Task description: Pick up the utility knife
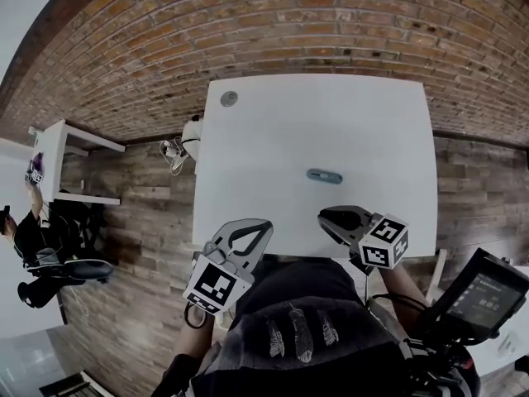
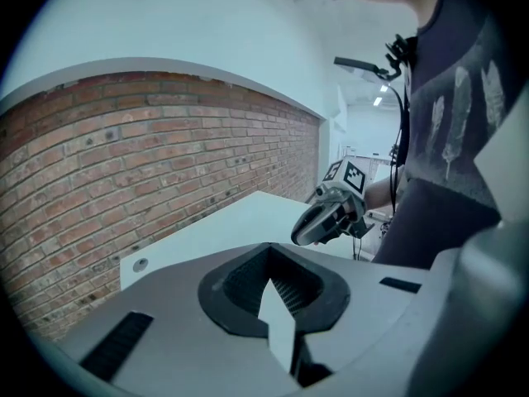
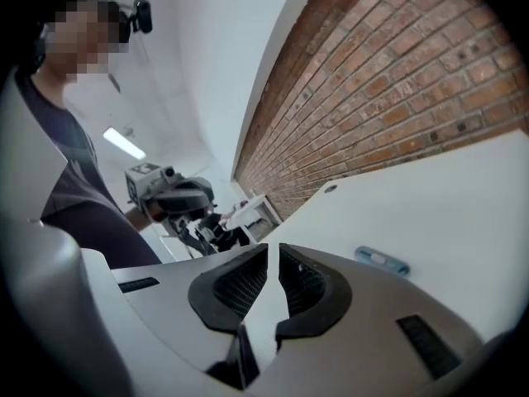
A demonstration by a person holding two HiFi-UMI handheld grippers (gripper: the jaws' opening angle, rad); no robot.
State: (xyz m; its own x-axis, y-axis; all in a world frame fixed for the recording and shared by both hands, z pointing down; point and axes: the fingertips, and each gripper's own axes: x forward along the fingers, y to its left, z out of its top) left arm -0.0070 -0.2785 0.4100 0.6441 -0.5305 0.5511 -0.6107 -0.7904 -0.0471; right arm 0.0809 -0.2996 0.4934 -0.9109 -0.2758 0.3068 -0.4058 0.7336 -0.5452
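1. The white table sets the approach. It is bare apart from the task's thing and a small round fitting near its far left corner. This leaves the way in from the near edge open, so I judge a straight reach forward and down to be enough.
2. The right gripper is the better choice. It hovers over the near edge with the target just ahead of it (slightly to its left in the head view). The left gripper sits at the near left edge, its jaws pressed together on nothing, and is best kept out of the way.
3. The utility knife lies flat on the right half of the table, well clear of every edge. It is a slim blue-grey body with its long axis running left to right. The jaws should straddle its narrow width near the middle, not an end (an end grip would probably let it tip).
4. The right gripper's jaws stand only a thin slit apart, with nothing between them. That looks too narrow for the handle, so they should widen before the descent. The tips then come down to the tabletop, close on both long sides and lift straight up.
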